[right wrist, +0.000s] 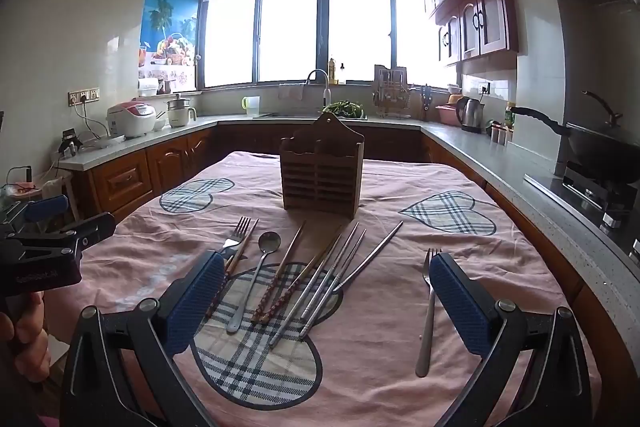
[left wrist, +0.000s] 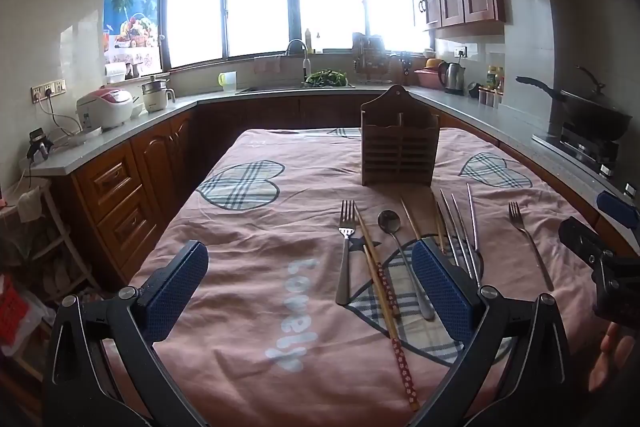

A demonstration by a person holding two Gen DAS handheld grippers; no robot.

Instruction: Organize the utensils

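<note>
A slatted wooden utensil holder stands upright at the far middle of the pink cloth. In front of it lie a fork, a spoon, wooden chopsticks with red patterned ends, several metal chopsticks and a second fork off to the right. My left gripper hovers open over the near left of the row. My right gripper hovers open above the chopsticks. Neither holds anything.
The table wears a pink cloth with plaid hearts. Kitchen counters wrap around it with a rice cooker, a kettle, a sink and a wok on the stove. A hand grips the left tool.
</note>
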